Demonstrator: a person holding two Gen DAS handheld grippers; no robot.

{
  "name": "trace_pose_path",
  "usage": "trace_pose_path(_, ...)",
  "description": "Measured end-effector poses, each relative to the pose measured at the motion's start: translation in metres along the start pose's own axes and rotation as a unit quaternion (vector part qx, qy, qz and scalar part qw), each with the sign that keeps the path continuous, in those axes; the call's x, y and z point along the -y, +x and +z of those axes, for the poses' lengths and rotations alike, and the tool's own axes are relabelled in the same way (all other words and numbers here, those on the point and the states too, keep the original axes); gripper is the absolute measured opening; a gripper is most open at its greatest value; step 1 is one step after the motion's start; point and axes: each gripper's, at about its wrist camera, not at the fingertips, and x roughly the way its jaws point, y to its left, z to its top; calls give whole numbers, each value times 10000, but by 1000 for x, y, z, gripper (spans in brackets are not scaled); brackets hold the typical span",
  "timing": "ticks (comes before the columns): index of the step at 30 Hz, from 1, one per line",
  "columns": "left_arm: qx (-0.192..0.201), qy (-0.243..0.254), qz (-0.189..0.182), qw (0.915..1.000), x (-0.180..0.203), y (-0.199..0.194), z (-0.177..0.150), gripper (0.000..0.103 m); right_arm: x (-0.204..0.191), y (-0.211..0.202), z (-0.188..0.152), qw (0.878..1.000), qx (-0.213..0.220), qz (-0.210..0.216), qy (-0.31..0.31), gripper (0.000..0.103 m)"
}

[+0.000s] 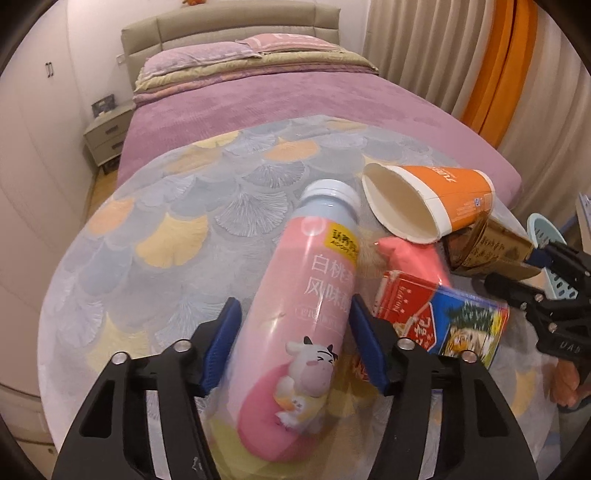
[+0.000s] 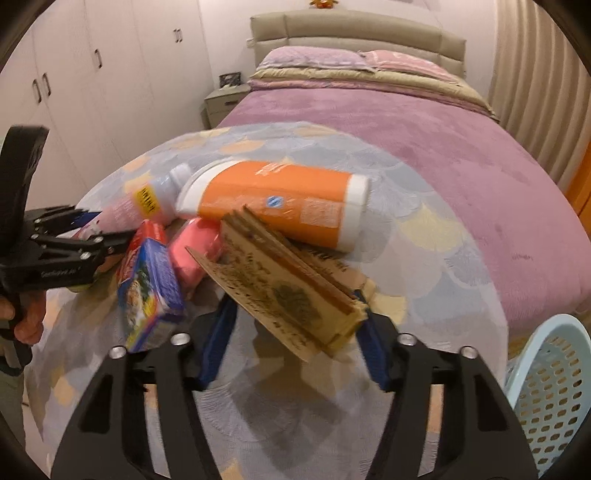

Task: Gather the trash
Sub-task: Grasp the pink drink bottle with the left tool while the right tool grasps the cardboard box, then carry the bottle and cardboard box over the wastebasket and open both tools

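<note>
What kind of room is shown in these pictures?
Most likely a bedroom: a bed with pillows and a padded headboard, a nightstand beside it, and wardrobe doors along the wall.

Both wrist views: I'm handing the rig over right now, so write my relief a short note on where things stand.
Left gripper: fingers around the pink yogurt bottle, which lies on the patterned quilt; grip not confirmed.
Right gripper: fingers straddle the brown flattened carton; the view is blurred, so grip is unclear.
On the quilt in one pile: orange paper cup on its side, pink packet, red-and-blue box.
Light blue basket stands at the right; nothing visibly in it.
Left: all five pieces go into the basket.
</note>
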Motion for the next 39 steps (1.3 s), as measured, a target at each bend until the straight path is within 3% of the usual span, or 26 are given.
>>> trace_pose_path(4,73,-145,31,9999,1,-5,-8,49,-11,-2,-4,9997,-38,190,-171,20)
trace_pose_path(7,152,-445,-26,9989,-4,-13,-19,48,-20,-6,-9,9991,-32,319,-274,7)
trace_pose_path(13,492,-855,-127,9950,-10,-42,-33,47,-33,-30,-22,9982,167,506,-278,6)
trace_pose_path(20,1022,-815,-511,9901,13,-83,-31,47,-27,-74,-33,9975,588,393,-35,6)
trace_pose_path(28,1448,-320,-1089,9829,79,-109,-7,47,6,-126,-47,9943,1010,-131,320,6)
trace_pose_path(39,1441,365,-1788,9726,180,-99,24,47,79,-174,-66,9821,1296,-847,1071,6)
